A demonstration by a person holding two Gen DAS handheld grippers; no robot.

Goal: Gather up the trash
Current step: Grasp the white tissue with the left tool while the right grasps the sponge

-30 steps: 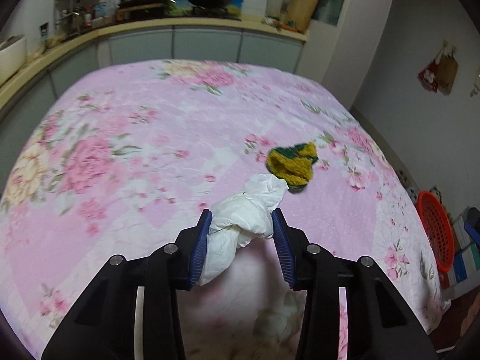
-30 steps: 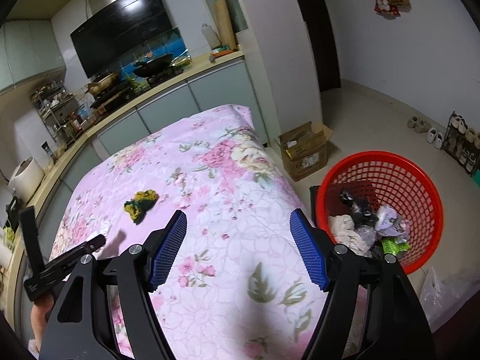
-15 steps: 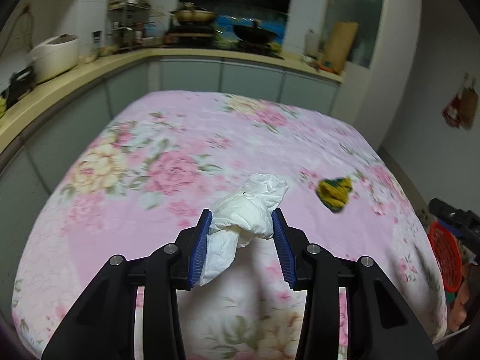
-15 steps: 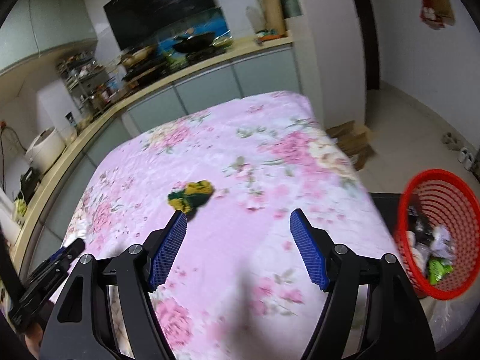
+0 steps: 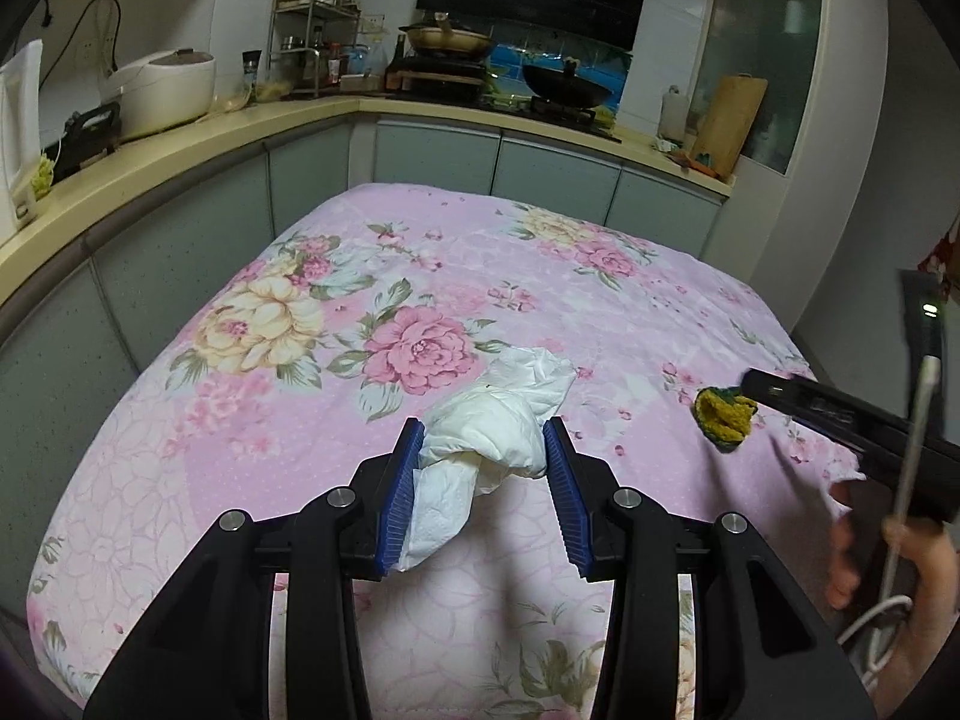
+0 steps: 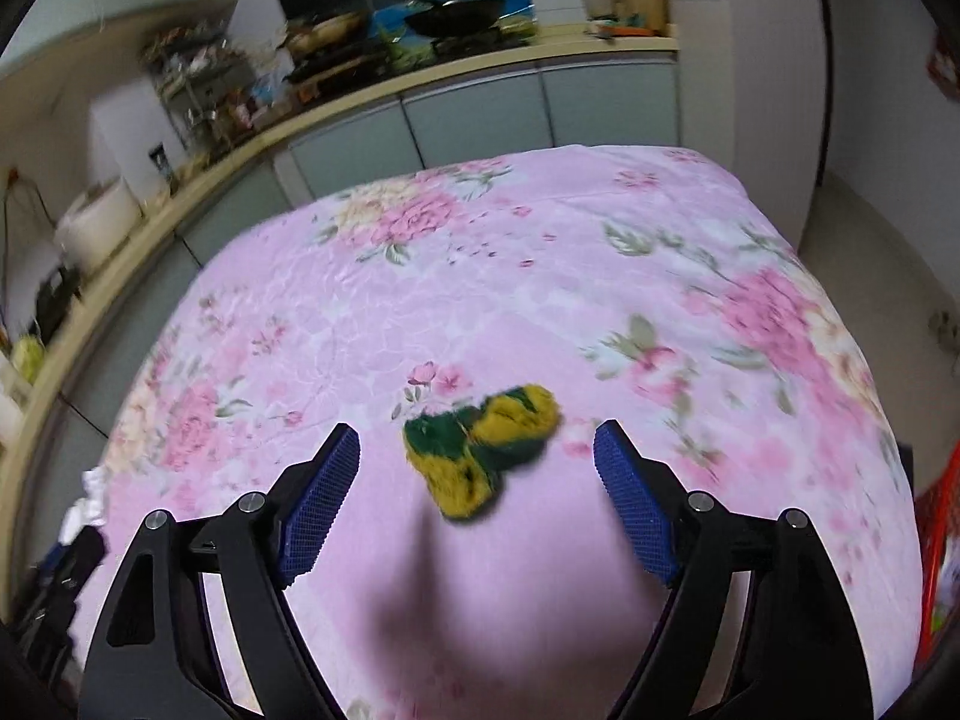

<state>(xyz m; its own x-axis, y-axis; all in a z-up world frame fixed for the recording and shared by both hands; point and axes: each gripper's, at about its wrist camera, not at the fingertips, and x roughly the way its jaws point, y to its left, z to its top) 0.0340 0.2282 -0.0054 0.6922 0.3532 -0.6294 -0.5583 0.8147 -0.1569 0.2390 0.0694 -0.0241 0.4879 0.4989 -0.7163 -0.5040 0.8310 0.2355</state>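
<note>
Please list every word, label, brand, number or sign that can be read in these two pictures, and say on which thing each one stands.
None can be read.
Bottles and jars on the counter rack: labels too small to read.
Red hanging on the right wall: cut off at the edge, no text legible.
White tissue wad, yellow-green scrap and floral cloth: no writing shows.
Right wrist view: background blurred.

Both grippers, left gripper and right gripper, are showing black arms, silver screws, ridged blue pads; a white cable is trailing beside the right one.
</note>
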